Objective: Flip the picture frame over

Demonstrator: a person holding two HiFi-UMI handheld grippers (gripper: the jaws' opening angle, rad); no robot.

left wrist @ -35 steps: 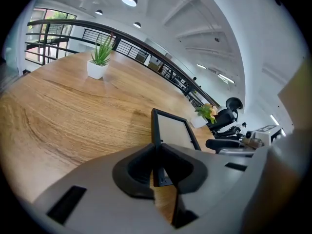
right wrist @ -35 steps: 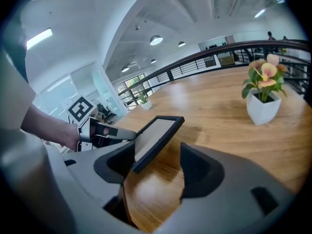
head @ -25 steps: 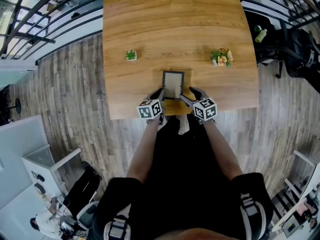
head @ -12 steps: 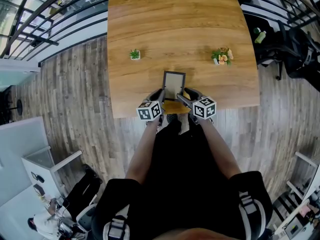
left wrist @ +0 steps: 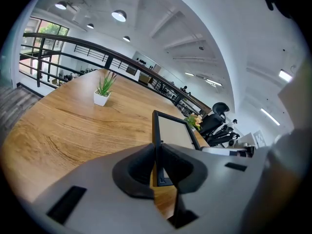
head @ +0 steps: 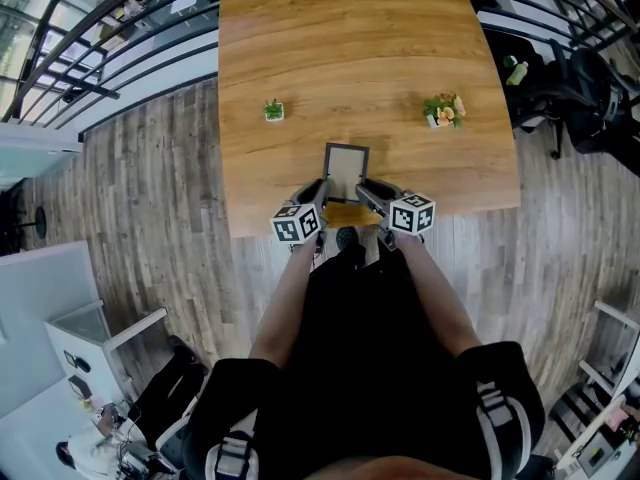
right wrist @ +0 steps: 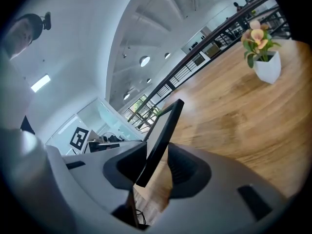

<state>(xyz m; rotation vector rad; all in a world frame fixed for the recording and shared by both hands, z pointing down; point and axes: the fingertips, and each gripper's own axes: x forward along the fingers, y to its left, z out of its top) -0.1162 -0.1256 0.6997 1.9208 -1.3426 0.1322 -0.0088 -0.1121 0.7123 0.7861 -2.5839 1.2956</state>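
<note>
A black picture frame (head: pixel 346 168) with a pale panel lies near the front edge of the wooden table (head: pixel 350 48). My left gripper (head: pixel 319 190) is shut on the frame's left edge close to its near corner; the left gripper view shows the frame (left wrist: pixel 174 129) clamped thin between the pads. My right gripper (head: pixel 366 189) is at the frame's right edge. Its jaws have just been closing. In the right gripper view the frame (right wrist: pixel 165 126) runs slantwise between them and meets both pads. The frame's near end is tilted in the jaws.
A small green plant in a white pot (head: pixel 273 110) stands at the table's left, and a flowering plant in a white pot (head: pixel 443 111) at its right. Black railings run behind the table. A dark office chair (head: pixel 590 88) stands to the right.
The right gripper has rolled and moved in onto the frame's right edge, and its jaws have narrowed around it. Both grippers have shifted slightly up the picture with the frame.
</note>
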